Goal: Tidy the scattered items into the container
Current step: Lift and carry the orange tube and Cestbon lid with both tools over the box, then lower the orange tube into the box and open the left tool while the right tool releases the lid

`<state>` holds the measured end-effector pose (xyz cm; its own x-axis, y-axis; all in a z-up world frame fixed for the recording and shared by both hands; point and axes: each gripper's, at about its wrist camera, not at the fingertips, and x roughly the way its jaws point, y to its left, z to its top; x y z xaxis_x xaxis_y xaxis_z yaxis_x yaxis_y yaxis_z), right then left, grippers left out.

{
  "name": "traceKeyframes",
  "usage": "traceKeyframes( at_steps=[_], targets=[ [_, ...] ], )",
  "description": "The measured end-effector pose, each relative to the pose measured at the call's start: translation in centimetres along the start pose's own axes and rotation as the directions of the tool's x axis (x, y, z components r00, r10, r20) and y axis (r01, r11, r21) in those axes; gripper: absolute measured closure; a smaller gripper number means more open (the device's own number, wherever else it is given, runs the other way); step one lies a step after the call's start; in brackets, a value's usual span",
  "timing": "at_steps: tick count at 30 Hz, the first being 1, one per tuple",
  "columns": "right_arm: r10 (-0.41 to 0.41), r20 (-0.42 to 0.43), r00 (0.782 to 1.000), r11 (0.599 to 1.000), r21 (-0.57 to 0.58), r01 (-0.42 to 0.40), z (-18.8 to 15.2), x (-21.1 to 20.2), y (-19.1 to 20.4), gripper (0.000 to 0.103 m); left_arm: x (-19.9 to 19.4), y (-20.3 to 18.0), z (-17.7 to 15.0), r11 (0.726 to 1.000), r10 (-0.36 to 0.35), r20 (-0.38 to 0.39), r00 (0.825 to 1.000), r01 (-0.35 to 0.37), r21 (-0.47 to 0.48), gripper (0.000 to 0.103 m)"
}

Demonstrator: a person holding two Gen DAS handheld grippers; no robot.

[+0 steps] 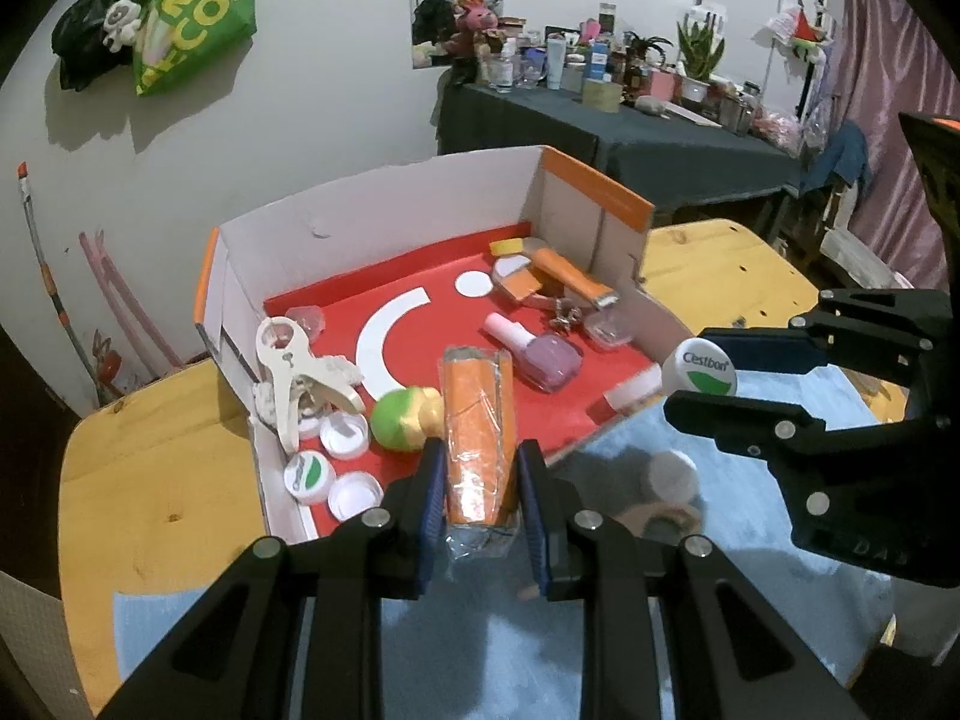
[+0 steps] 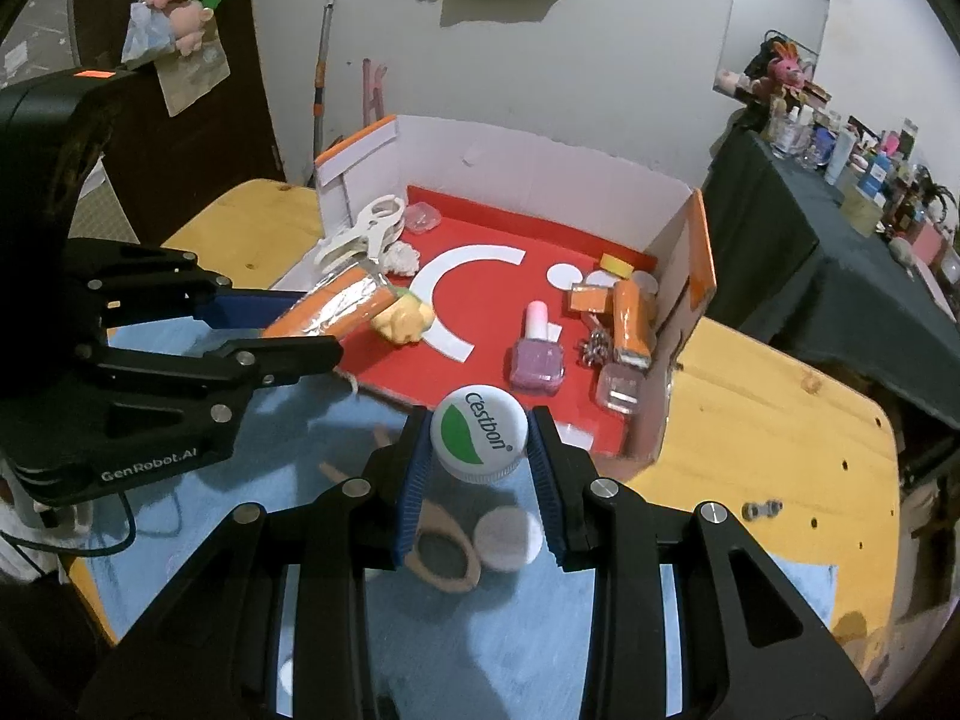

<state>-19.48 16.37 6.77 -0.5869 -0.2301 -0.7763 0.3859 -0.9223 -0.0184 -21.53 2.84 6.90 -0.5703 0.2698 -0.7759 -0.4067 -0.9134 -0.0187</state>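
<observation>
- The left gripper (image 1: pixel 480 498) is clamped on an orange packet (image 1: pixel 480 420) wrapped in clear film, holding it by its long sides near the lower end, above the near edge of the open cardboard box (image 1: pixel 384 204).
- The right gripper (image 2: pixel 480 468) is closed on a white bottle cap (image 2: pixel 477 435), its pads pressing opposite points of the ribbed rim; the cap hangs just short of the box's front edge, over the blue mat (image 2: pixel 480 660) on the wooden table (image 2: pixel 780 420).
- The packet looks light and fairly stiff, but its film is glossy and probably slippery; a grip across the flat sides, as now, seems safest.
- The cap appears rigid, very light and hard to damage; its ribbed rim gives the pads purchase.
- The cap's top reads "Cestbon" beside a green leaf-shaped mark. The left gripper's body, seen from the right wrist, carries "GenRobot.AI". A green bag (image 1: pixel 192 12) on the wall shows part of "ECO".
- Already in the red-floored box: a lilac nail polish bottle (image 1: pixel 540 354), a cream clip (image 1: pixel 294 372), loose caps and other small things.
- Still on the mat: a round cotton pad (image 2: pixel 507 537) and a beige hair tie (image 2: pixel 444 558).
</observation>
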Motion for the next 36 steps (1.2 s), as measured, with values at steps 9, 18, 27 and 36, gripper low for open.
traceKeyframes(
  at_steps=[9, 18, 27, 36],
  targets=[
    [0.002, -0.043, 0.999, 1.0, 0.029, 0.0, 3.2, 3.6, -1.6, 0.072, 3.1, 1.8, 2.4, 0.998, 0.016, -0.032, 0.999, -0.017, -0.055, 0.077],
    [0.016, -0.096, 0.995, 1.0, 0.025, -0.014, 5.1, 7.2, -2.0, 0.072, 6.0, 3.2, 4.1, 0.994, 0.024, -0.072, 0.997, -0.031, -0.102, 0.077],
    [0.039, -0.139, 0.989, 0.999, 0.017, -0.037, 4.6, 9.1, -1.5, 0.073, 8.7, 4.2, 4.7, 0.991, 0.023, -0.125, 0.992, -0.039, -0.13, 0.077],
    [0.062, -0.163, 0.985, 0.998, 0.001, -0.063, 4.1, 9.8, -0.8, 0.073, 10.7, 5.3, 5.0, 0.986, 0.019, -0.173, 0.985, -0.047, -0.162, 0.09]
  ],
)
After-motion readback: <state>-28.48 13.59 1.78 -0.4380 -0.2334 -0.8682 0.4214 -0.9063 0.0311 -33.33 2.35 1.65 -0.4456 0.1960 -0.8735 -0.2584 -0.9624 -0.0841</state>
